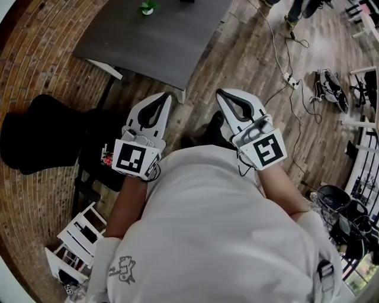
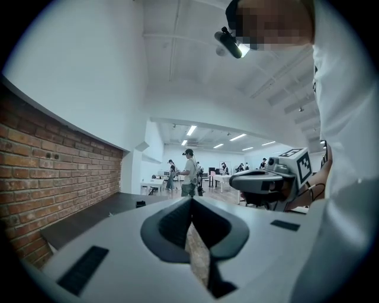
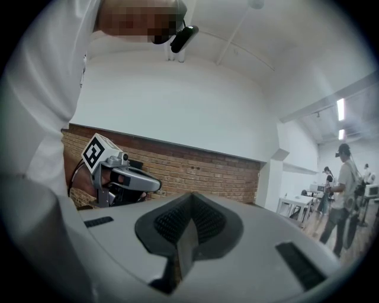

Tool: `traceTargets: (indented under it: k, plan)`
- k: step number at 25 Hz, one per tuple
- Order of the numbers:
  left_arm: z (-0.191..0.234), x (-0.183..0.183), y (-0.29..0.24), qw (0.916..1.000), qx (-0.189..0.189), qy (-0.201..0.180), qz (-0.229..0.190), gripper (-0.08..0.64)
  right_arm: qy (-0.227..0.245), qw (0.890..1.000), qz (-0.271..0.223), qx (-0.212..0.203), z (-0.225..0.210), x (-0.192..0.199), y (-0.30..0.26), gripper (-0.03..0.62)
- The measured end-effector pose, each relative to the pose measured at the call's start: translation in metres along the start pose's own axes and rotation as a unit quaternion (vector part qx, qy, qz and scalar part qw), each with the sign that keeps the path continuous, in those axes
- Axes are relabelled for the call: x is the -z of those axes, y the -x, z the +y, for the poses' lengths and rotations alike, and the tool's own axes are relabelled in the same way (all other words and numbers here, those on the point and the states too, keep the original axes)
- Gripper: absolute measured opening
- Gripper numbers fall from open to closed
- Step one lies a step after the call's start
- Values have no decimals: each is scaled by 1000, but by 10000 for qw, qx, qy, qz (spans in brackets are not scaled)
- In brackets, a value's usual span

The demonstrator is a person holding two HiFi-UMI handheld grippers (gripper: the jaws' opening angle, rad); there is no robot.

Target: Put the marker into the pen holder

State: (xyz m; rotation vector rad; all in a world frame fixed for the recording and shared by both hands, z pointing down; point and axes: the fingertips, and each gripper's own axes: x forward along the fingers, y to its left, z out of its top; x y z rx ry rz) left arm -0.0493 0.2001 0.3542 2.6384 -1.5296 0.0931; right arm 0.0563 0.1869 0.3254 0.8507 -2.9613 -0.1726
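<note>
The left gripper (image 1: 166, 96) is held level in front of the body, jaws pressed together on nothing, likely just being carried while the person stands short of the dark table (image 1: 160, 41). A small green thing (image 1: 148, 7) sits near its far edge; no marker or pen holder can be made out. The right gripper (image 1: 221, 92) is likewise closed tight and empty

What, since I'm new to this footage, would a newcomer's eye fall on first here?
The two white grippers, left and right, held out before the person's white shirt, jaws shut and empty, each bearing a black-and-white marker cube. Beyond them stands a dark grey table on the wood floor, a small green object near its far edge.
</note>
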Motion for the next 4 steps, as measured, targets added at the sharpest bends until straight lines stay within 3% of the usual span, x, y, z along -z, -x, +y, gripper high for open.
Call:
traceTargets:
  k: [4]
  plan:
    - [-3,-4,1,10000,54,-26,-50,11,-32,10000,-5,28,1,-3,3,5]
